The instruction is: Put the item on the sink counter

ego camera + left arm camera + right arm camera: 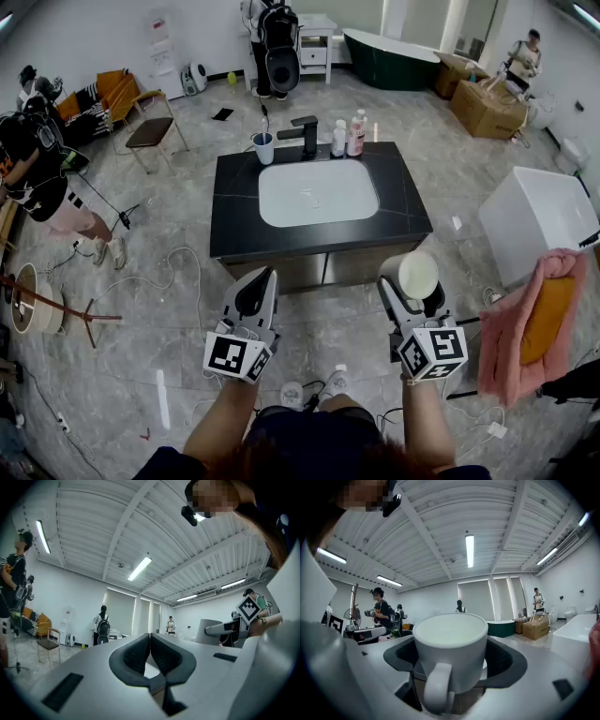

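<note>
right claw (417, 286) grips one smooth round white mug (450, 644) by its sides, up in the air near the front of the shiny black sink counter (234, 211). left claw (255, 292) is squeezed shut. at the counter's back stand one cup (263, 148), one black tap (307, 136) and two bottles (339, 139). one fluffy pink towel (506, 347) hangs on the right.
</note>
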`<act>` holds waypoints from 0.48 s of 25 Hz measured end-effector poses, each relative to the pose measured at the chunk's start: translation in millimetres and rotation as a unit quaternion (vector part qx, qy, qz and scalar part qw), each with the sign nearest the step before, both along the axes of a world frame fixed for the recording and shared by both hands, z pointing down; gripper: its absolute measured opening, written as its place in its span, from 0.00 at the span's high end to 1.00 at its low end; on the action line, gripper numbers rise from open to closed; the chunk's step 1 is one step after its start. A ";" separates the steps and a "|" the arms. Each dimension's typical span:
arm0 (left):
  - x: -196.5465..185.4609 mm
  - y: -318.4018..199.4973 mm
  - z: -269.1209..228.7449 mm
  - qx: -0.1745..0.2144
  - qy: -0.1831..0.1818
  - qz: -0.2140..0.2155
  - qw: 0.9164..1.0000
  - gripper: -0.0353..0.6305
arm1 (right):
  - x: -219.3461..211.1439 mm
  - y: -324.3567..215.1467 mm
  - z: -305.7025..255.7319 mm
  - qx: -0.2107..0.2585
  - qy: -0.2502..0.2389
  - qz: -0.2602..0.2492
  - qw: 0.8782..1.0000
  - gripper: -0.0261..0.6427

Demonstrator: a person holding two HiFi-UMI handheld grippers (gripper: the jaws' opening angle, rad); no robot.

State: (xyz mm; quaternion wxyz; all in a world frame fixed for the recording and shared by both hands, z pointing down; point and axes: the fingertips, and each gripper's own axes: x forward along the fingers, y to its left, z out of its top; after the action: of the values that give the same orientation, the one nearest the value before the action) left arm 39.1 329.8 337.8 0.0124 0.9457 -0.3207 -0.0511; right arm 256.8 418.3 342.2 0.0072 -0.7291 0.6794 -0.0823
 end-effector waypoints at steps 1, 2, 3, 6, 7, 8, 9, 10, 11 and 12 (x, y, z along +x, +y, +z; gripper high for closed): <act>-10.0 0.0 0.3 0.000 0.000 -0.001 1.000 0.91 | -10.3 0.1 0.7 0.002 -0.003 0.000 1.000 0.31; -19.8 -0.2 0.7 0.001 0.000 -0.002 1.000 0.91 | -20.4 -0.2 1.3 0.003 -0.005 -0.001 1.000 0.31; -29.2 -0.7 1.4 0.001 -0.001 -0.005 1.000 0.91 | -30.0 -0.9 1.7 0.005 -0.007 -0.003 1.000 0.31; -52.8 -0.3 3.4 -0.002 -0.004 -0.016 1.000 0.91 | -54.2 -1.5 1.8 0.006 -0.008 -0.012 1.000 0.31; -58.2 1.4 2.7 -0.002 -0.005 -0.020 1.000 0.91 | -59.7 -0.7 0.9 0.005 -0.006 -0.016 1.000 0.31; -61.8 3.2 1.2 -0.002 -0.004 -0.023 1.000 0.91 | -63.5 0.2 -0.9 0.004 -0.004 -0.020 1.000 0.31; -63.9 4.5 -0.9 -0.001 -0.004 -0.026 1.000 0.91 | -65.5 0.5 -3.4 0.005 -0.002 -0.023 1.000 0.31; -64.8 5.4 -3.0 0.000 -0.003 -0.029 1.000 0.91 | -66.4 0.1 -6.3 0.006 0.000 -0.026 1.000 0.31; -65.0 6.3 -5.0 0.001 -0.002 -0.032 0.999 0.91 | -66.7 -0.3 -9.5 0.007 0.004 -0.029 1.000 0.31; -64.7 7.8 -6.5 0.001 -0.001 -0.035 0.999 0.91 | -66.6 -0.3 -12.5 0.007 0.007 -0.032 0.999 0.31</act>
State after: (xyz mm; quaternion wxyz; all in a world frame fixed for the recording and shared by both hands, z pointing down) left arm -25.6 337.7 331.2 0.0089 0.9339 -0.3537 -0.0512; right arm 190.1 418.0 329.8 0.0055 -0.7071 0.7033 -0.0725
